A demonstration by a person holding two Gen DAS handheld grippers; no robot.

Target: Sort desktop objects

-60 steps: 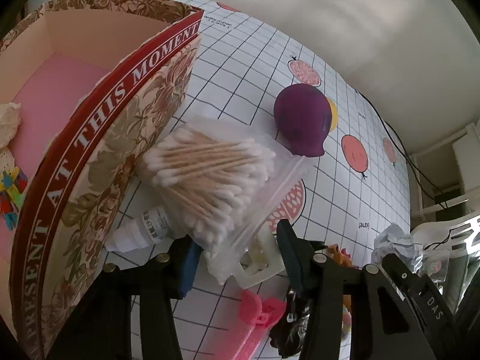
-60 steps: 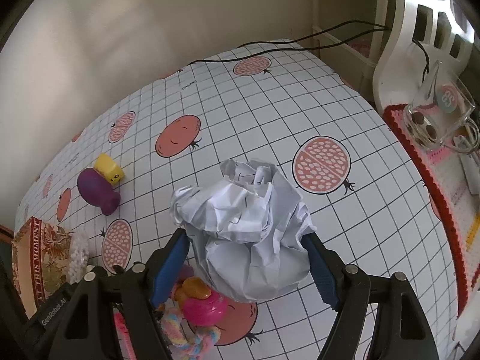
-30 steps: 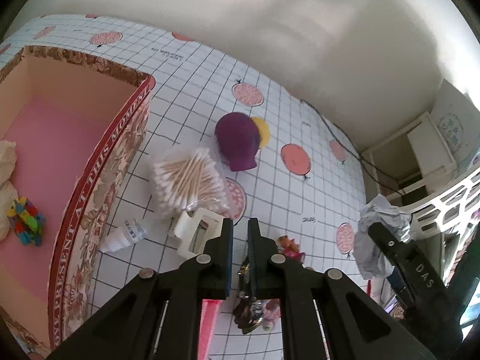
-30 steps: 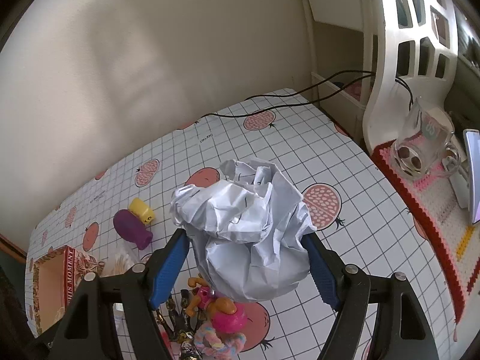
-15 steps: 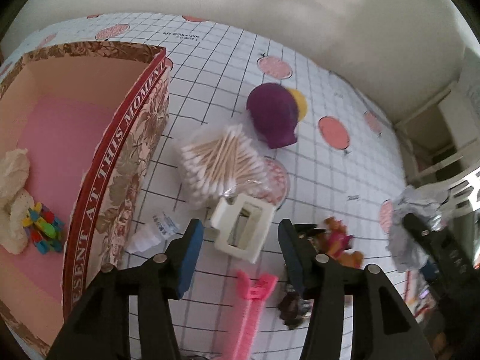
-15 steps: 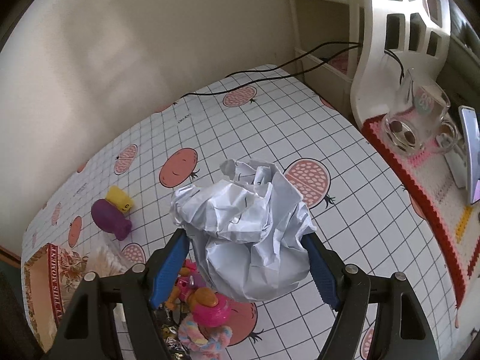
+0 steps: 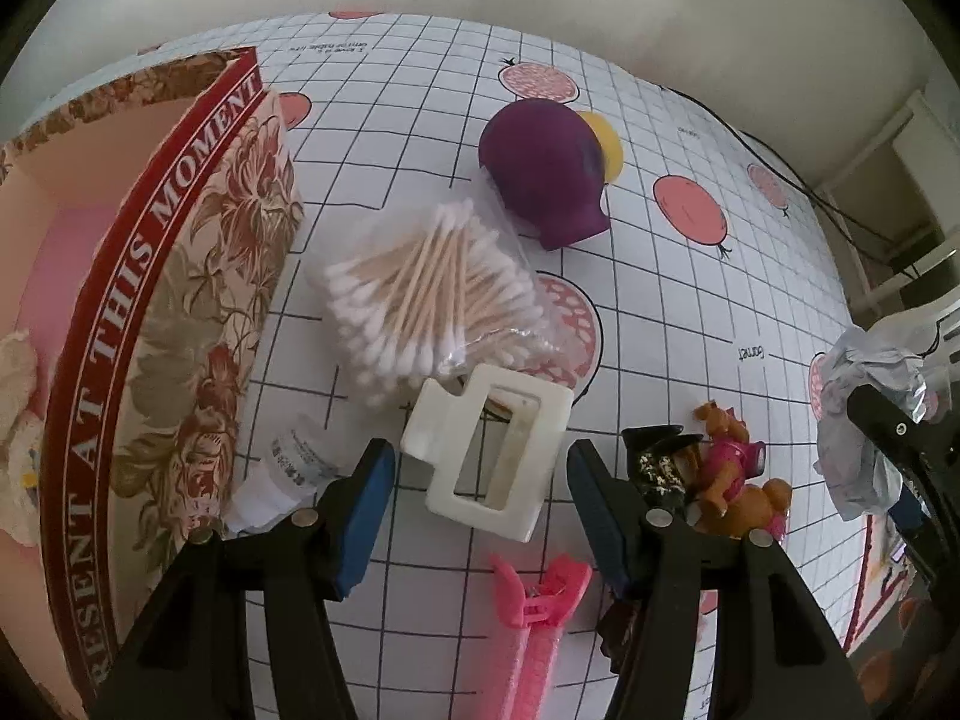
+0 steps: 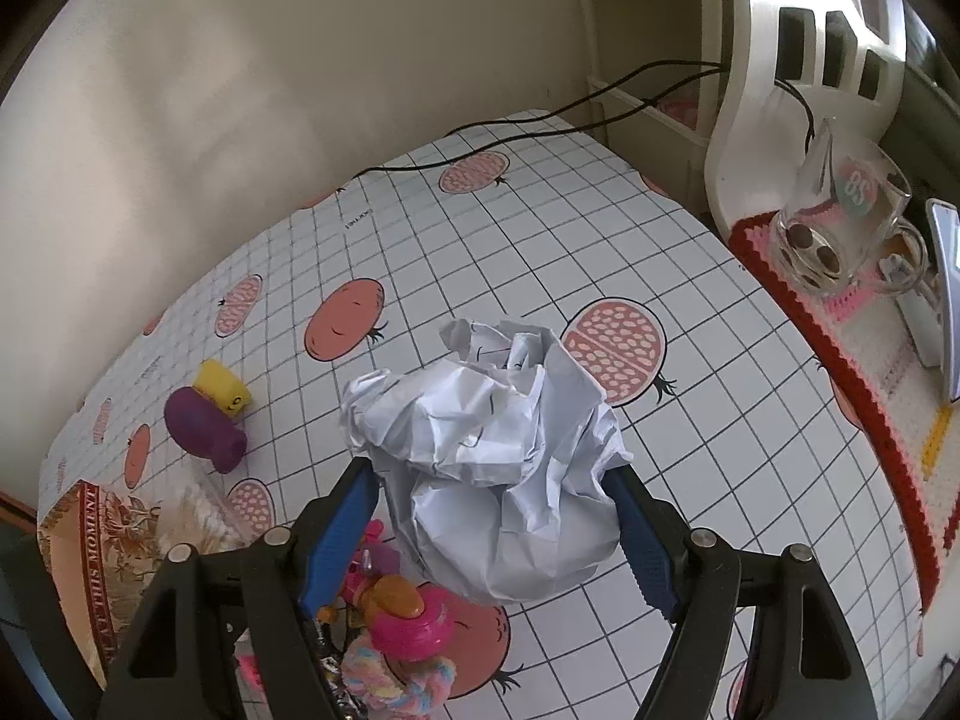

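The left gripper (image 7: 480,480) has just been opened, and it has been brought down over the white clip (image 7: 487,461). The clip lies on the table (image 7: 690,312) between the open fingers, beside the box (image 7: 168,300). It is not yet squeezed, so it looks set to be picked next. The paper ball (image 8: 492,468) is still held tight in the right gripper (image 8: 495,516).

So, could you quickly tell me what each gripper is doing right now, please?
Left gripper: open, jaws just widened, straddling the white hair claw clip, not gripping it.
Right gripper: closed on the crumpled paper ball.
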